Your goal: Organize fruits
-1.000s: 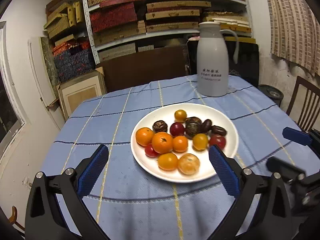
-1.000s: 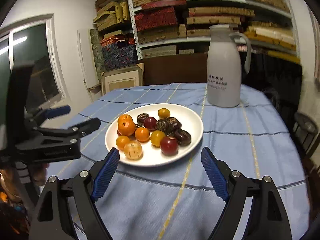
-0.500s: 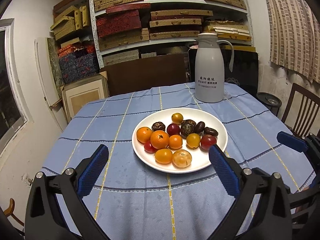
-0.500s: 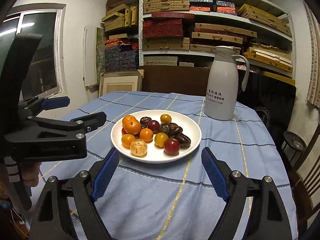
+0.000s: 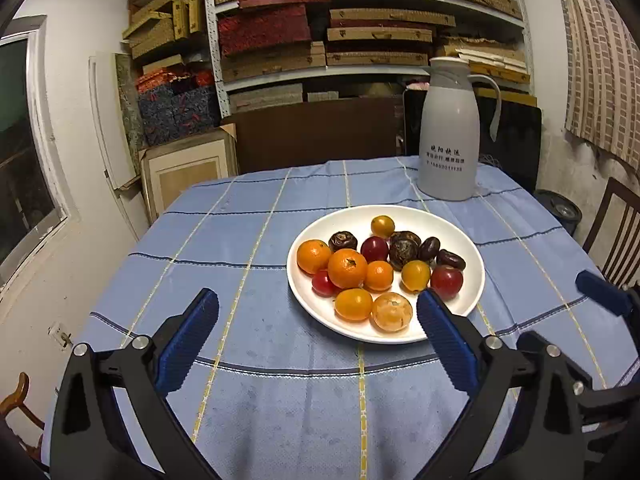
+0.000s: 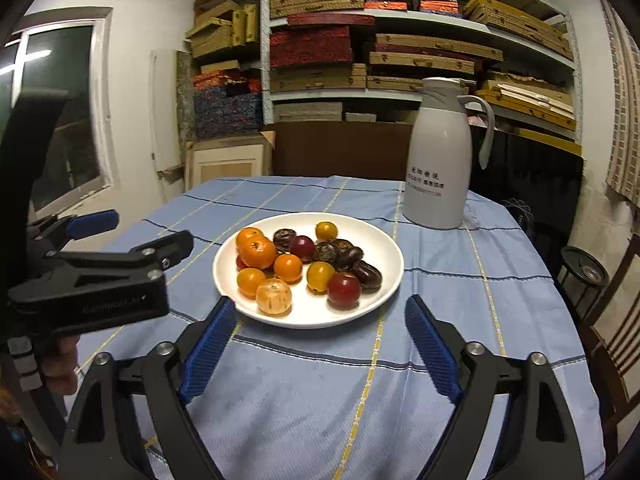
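Note:
A white plate (image 5: 454,236) (image 6: 362,227) on the blue checked tablecloth holds several fruits: mandarins (image 5: 347,268) (image 6: 258,252), yellow and red cherry tomatoes (image 5: 447,282) (image 6: 344,289), and dark brown fruits (image 5: 404,252) (image 6: 348,258). My left gripper (image 5: 315,299) (image 6: 148,228) hovers open near the plate's front left rim, holding nothing. My right gripper (image 6: 320,304) hangs just in front of the plate. Its jaws are opening and nothing is between them. One of its blue pads (image 5: 600,290) shows at the right edge of the left wrist view.
A grey thermos jug (image 5: 448,140) (image 6: 436,168) stands behind the plate on the table's far right. A wooden chair (image 5: 618,236) (image 6: 618,320) is by the table's right side. Shelves stacked with boxes (image 5: 320,32) fill the back wall.
The left wrist view has rolled level and the plate now sits further right in it. In the right wrist view the plate has drawn slightly farther off. No fruit has moved.

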### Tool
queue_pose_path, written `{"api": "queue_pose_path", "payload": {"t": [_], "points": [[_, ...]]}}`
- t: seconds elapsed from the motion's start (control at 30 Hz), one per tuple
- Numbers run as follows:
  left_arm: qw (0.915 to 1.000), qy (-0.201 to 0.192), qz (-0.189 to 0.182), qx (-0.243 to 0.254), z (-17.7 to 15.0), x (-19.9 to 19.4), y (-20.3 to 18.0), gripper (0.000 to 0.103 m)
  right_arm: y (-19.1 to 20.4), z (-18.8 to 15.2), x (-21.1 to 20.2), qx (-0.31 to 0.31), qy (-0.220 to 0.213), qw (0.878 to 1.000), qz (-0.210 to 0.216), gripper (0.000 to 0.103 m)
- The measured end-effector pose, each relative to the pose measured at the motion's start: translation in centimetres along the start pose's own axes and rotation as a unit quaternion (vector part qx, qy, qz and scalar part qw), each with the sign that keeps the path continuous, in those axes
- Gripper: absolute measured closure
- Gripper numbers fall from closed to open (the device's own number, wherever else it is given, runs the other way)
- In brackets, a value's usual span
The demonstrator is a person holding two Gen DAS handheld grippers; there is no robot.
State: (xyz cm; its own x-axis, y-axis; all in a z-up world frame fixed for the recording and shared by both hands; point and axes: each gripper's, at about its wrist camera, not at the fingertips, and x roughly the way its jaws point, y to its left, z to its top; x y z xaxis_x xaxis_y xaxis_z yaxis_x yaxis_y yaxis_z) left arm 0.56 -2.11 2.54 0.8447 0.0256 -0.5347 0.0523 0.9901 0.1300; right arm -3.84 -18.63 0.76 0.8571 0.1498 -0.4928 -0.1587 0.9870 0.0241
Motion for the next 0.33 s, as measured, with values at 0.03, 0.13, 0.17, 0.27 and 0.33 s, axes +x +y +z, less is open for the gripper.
{"api": "queue_pose_path", "payload": {"t": [0.03, 0.13, 0.17, 0.27, 0.33], "points": [[1.0000, 0.003, -0.001, 0.001, -0.01, 0.06, 0.10, 0.005, 0.06, 0.12, -0.02, 0.003, -0.001, 1.000, -0.005, 0.010], [1.0000, 0.005, -0.008, -0.003, -0.08, -0.06, 0.52, 0.005, 0.09, 0.41, -0.11, 0.007, -0.001, 1.000, -0.010, 0.008], [0.9999, 0.002, -0.009, -0.004, -0.13, -0.17, 0.66, 0.005, 0.07, 0.43, -0.21, 0.007, -0.004, 1.000, -0.010, 0.008], [0.9999, 0.004, -0.012, -0.005, -0.14, -0.20, 0.83, 0.005, -0.06, 0.37, -0.25, 0.009, -0.001, 1.000, -0.009, 0.008], [0.9998, 0.009, -0.015, -0.007, -0.16, -0.08, 0.91, 0.005, -0.18, 0.27, -0.24, 0.011, 0.001, 1.000, -0.007, 0.008]]}}
